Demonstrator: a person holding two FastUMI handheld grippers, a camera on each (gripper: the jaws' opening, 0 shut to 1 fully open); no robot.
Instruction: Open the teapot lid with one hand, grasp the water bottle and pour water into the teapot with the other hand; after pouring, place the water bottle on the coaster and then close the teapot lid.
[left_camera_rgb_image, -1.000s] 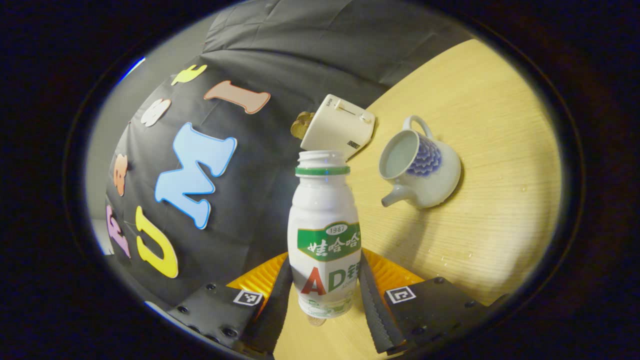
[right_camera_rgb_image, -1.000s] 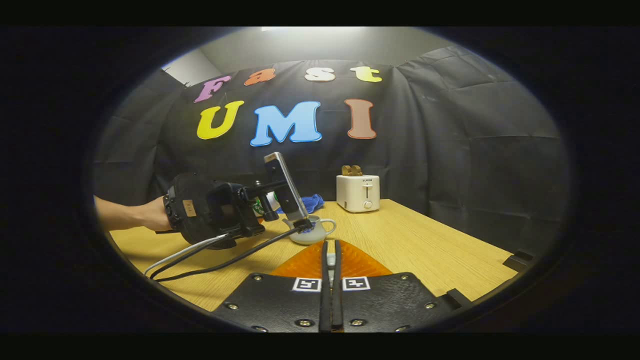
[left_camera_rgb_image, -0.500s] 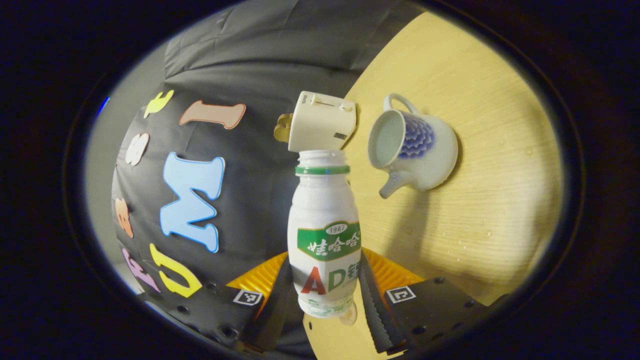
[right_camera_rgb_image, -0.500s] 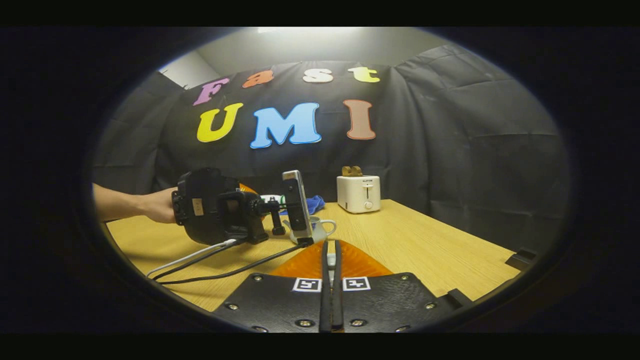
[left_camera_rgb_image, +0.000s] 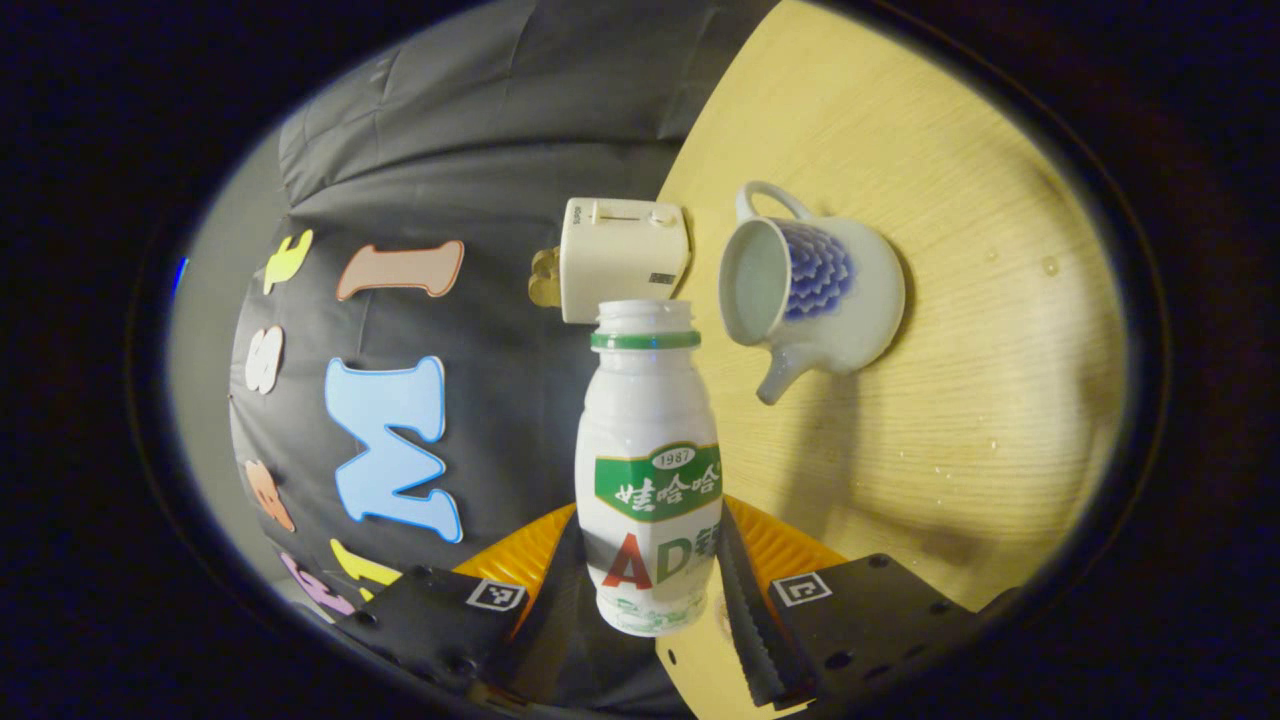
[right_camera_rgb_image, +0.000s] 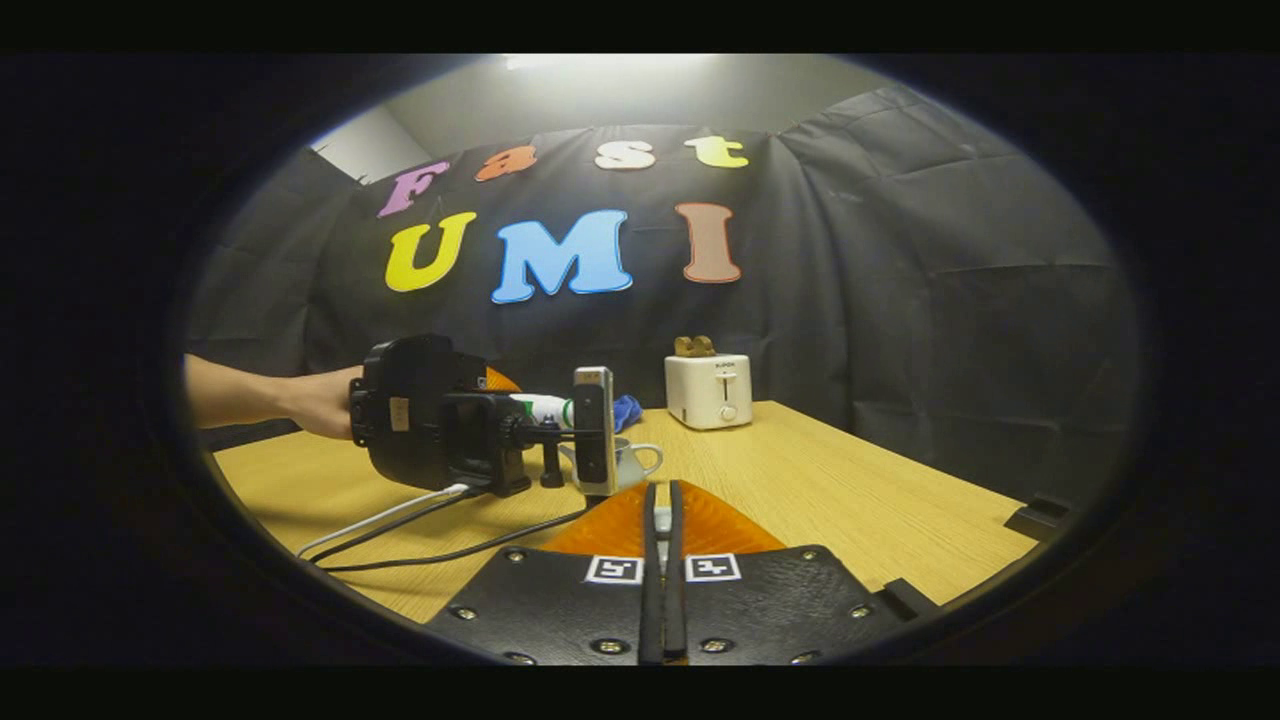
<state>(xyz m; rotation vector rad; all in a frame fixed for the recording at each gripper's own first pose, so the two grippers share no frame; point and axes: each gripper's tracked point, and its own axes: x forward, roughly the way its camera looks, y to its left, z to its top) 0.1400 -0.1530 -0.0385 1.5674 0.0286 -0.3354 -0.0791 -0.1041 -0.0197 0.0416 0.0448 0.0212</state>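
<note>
Left gripper (left_camera_rgb_image: 655, 590) clamps the tipped water bottle (left_camera_rgb_image: 648, 470); teapot (left_camera_rgb_image: 812, 290) at two o'clock, so water may miss. Right gripper (right_camera_rgb_image: 662, 590) jaws together.

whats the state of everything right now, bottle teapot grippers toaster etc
water bottle: uncapped, lying roughly level in the left gripper's grip, mouth toward the teapot
teapot: lid off, standing on the table
left gripper: shut on the water bottle
right gripper: fingers together; whether it holds the lid can't be told
toaster: upright at the table's far edge, something brown in its slots
table: a few water drops
</note>
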